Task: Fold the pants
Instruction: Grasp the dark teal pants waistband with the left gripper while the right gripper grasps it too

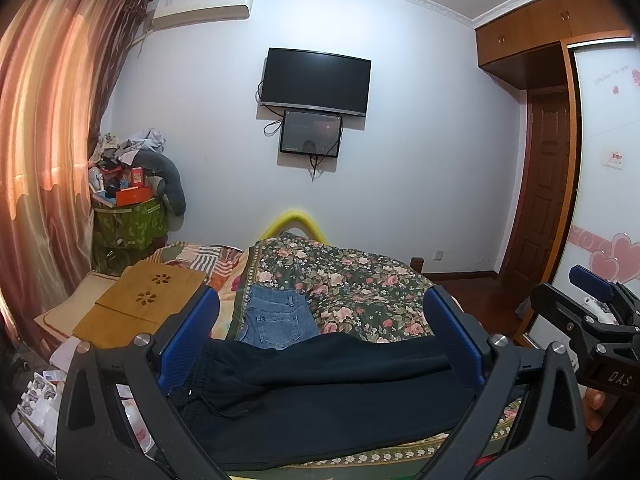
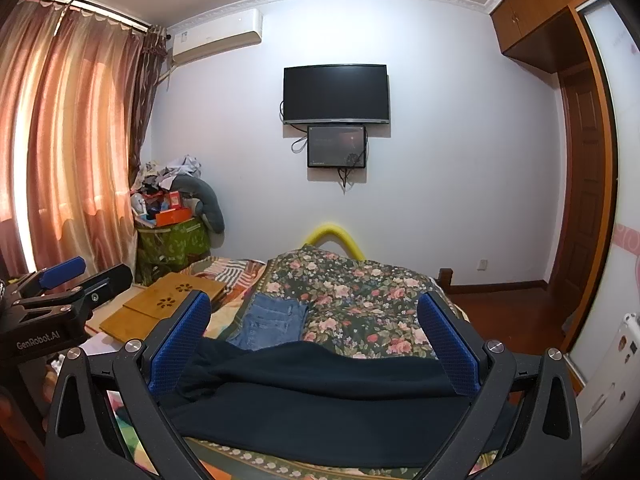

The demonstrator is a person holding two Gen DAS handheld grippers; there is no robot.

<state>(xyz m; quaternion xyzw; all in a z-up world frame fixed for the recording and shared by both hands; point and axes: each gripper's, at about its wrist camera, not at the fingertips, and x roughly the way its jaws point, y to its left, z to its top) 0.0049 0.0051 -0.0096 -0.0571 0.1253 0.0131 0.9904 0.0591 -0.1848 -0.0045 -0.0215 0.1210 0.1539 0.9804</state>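
Two garments on the bed: black pants (image 1: 320, 392), apparently folded jeans (image 1: 276, 320). Both grippers' jaws wide apart, holding nothing.

Right tool (image 2: 314, 344) spread wide over dark pants (image 2: 320, 396), jeans (image 2: 272, 322) beyond on floral bedspread (image 2: 360, 296)

My left wrist view sits low over the near bed edge, facing the far wall with the TV (image 1: 316, 80). My right wrist view faces the same way from just beside it. Both share the floral bedspread (image 1: 360, 280), black pants (image 2: 320, 396) close under the lens, curtains, wardrobe.
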